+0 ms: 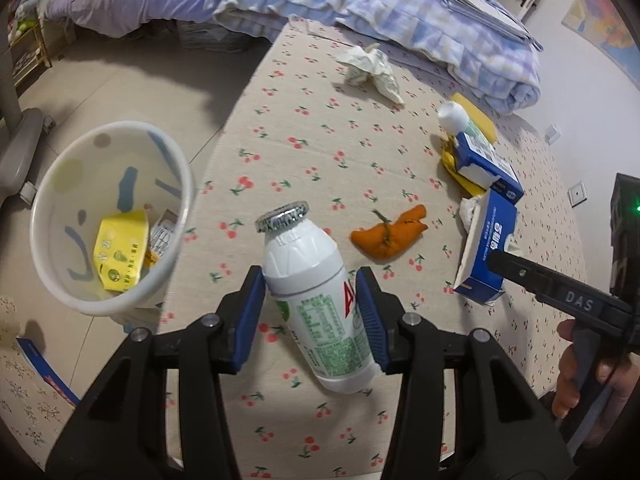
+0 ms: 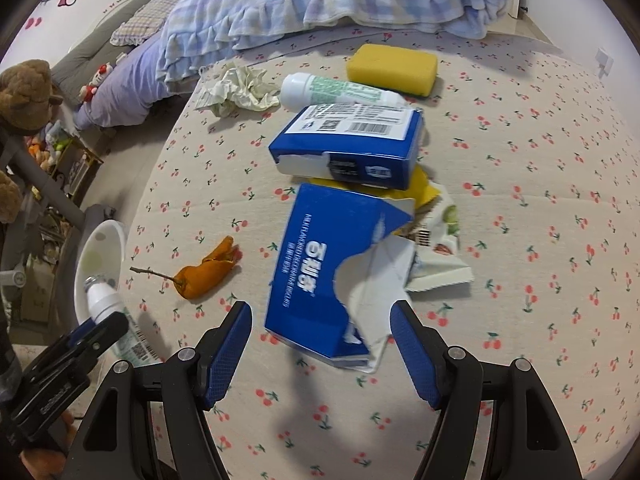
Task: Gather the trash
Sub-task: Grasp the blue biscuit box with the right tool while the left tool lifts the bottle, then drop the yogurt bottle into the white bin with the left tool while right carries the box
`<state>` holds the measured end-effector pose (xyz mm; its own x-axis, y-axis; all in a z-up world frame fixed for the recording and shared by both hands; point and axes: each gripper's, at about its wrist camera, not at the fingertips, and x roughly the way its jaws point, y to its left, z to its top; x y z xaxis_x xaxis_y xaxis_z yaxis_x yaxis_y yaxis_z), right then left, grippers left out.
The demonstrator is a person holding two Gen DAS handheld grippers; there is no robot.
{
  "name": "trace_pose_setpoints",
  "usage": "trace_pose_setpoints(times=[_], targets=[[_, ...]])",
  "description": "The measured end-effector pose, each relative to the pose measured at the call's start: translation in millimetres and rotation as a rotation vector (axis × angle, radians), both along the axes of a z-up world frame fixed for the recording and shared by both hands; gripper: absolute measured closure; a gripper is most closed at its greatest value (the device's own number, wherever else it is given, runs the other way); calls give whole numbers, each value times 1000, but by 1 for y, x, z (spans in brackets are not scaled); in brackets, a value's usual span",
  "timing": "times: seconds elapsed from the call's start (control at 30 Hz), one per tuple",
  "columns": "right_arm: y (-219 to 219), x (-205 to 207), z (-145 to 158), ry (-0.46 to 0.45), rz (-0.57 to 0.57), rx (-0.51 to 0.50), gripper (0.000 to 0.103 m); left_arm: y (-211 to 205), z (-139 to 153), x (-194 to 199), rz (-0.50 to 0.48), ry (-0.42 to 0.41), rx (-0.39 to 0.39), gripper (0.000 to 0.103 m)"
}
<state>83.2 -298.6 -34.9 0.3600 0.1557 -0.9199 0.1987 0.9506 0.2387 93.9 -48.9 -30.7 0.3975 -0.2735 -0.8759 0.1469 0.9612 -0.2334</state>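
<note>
My left gripper is shut on a white drink bottle with green print and a foil cap, held above the cherry-print bed right of the white trash bin, which holds a yellow wrapper. My right gripper is open around the near end of a torn blue tissue box; it also shows in the left wrist view. The bottle and left gripper show in the right wrist view.
On the bed lie an orange peel, a second blue box, a white tube, a yellow sponge, crumpled paper and wrappers. A folded checked quilt lies at the back.
</note>
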Motion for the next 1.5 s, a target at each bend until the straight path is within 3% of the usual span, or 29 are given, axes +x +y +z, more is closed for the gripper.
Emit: trace_pose_setpoints(times=[0.63, 0.7, 0.8, 1.17, 1.5], targets=[[27, 21, -18, -5, 10, -94, 29, 31, 3, -1, 50, -4, -36, 55], [28, 19, -17, -9, 11, -114, 43, 31, 4, -2, 50, -6, -39, 55], [25, 15, -15, -11, 31, -111, 52, 31, 6, -2, 51, -9, -45, 55], [4, -8, 19, -65, 30, -44, 53, 36, 19, 1, 66, -41, -78, 57], [12, -4, 60, -159, 54, 6, 53, 78, 39, 9, 161, -98, -123, 57]])
